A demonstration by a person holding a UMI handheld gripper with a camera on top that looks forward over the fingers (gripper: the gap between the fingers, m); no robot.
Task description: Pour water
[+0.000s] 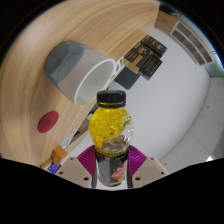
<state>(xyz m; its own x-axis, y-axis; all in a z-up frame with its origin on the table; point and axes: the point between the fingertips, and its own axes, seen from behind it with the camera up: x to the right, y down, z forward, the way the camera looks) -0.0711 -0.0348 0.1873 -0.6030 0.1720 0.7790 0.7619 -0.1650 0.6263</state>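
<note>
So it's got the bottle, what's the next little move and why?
Probably carry the bottle, gripped between the gripper pads, toward the grey cup lying beyond it on the wooden table. Its black cap looks still on, so no pouring yet.

a desk-like workspace, likely an office or lab

a light wood-grain surface (45, 40) with a rounded edge carries a grey cylindrical cup (75, 68) lying on its side and a small red disc (46, 122). beyond the edge lie a pale smooth floor (185, 100) and dark boxy gear (148, 55), too small to identify.
</note>
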